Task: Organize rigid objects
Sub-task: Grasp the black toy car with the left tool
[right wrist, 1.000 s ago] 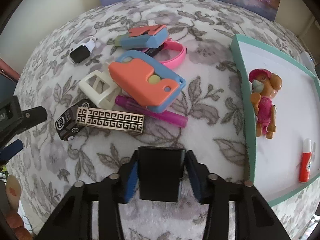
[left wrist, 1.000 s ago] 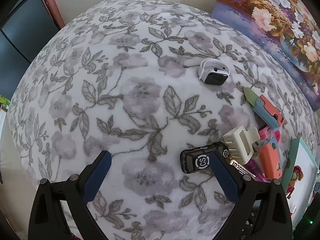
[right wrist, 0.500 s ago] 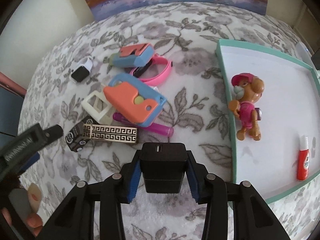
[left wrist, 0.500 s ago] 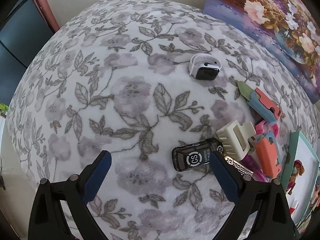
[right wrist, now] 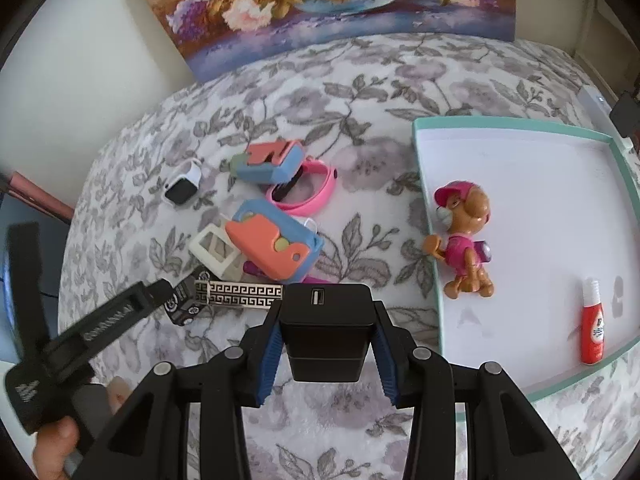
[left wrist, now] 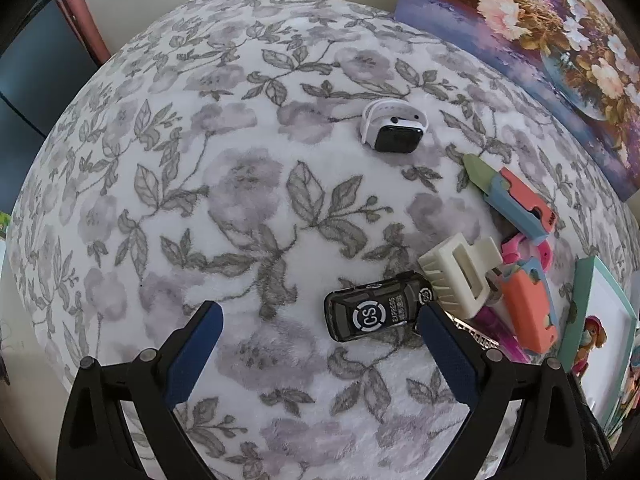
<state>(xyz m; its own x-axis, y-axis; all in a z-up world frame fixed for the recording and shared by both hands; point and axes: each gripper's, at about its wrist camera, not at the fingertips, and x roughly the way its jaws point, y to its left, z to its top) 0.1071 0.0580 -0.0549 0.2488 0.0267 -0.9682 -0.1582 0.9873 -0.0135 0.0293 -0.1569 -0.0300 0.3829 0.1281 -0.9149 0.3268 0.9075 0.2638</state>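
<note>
My right gripper point(right wrist: 326, 340) is shut on a black charger block point(right wrist: 325, 330), held above the floral cloth just left of the teal-rimmed white tray point(right wrist: 428, 208). In the tray lie a pink-and-brown toy pup point(right wrist: 464, 240) and a red glue tube point(right wrist: 593, 322). My left gripper point(left wrist: 320, 320) is open, pointing down over the cloth; its right finger point(left wrist: 444, 348) is beside a black toy car point(left wrist: 378, 306). A pile sits left of the tray: orange-and-blue toy point(right wrist: 276, 246), cream hair claw point(right wrist: 214, 250), patterned bar point(right wrist: 244, 292), pink band point(right wrist: 304, 190), white smartwatch point(right wrist: 184, 186).
A flower painting point(right wrist: 320, 4) leans against the wall behind the cloth. A second blue-and-coral toy point(right wrist: 268, 162) lies by the pink band. A purple pen point(left wrist: 504, 336) lies under the pile. The left gripper's body point(right wrist: 80, 336) and a hand show at the right wrist view's left edge.
My right gripper has risen with the charger block, so the pile and tray look smaller and farther. The left gripper has hardly moved.
</note>
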